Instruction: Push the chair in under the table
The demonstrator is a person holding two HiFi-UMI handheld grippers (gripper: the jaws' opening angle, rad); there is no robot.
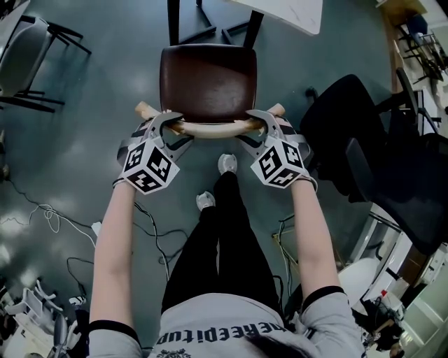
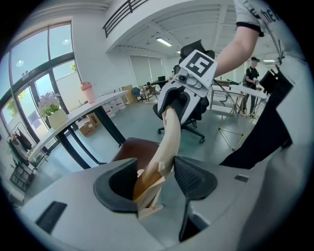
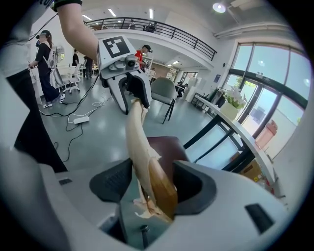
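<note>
Counted: one chair [image 1: 208, 80] with a dark brown padded seat and a pale, curved wooden back rail [image 1: 210, 130]; two hand-held grippers; one white-topped bench [image 1: 294, 14] on black legs.

The chair is stood on the grey floor [image 1: 84, 140] just in front of the bench. Its seat is not covered by the bench top, and its back rail is turned toward the person.

The left hand-held gripper [image 1: 168, 122] is closed on the left end of the back rail. The right hand-held gripper [image 1: 262, 120] is closed on the right end. In each gripper view the wooden end is seen lodged between the two dark jaw pads, with the rail curving away to the other gripper and its marker cube.

Seen only in the head view:
- the whole seat from above
- both bare forearms
- two pale shoes [image 1: 227, 163] just behind the rail
- one black office chair [image 1: 364, 133] to the right
- one grey chair [image 1: 21, 49] at upper left
- loose cables [image 1: 49, 213] on the floor

Seen only in the gripper views:
- the bench in side-on length along tall windows
- one pink container [image 2: 87, 92] and one pot of flowers [image 2: 49, 105] on the bench top
- one standing person [image 2: 251, 73] in the background of the left gripper view
- the chipped, splintered wood at the rail ends
</note>
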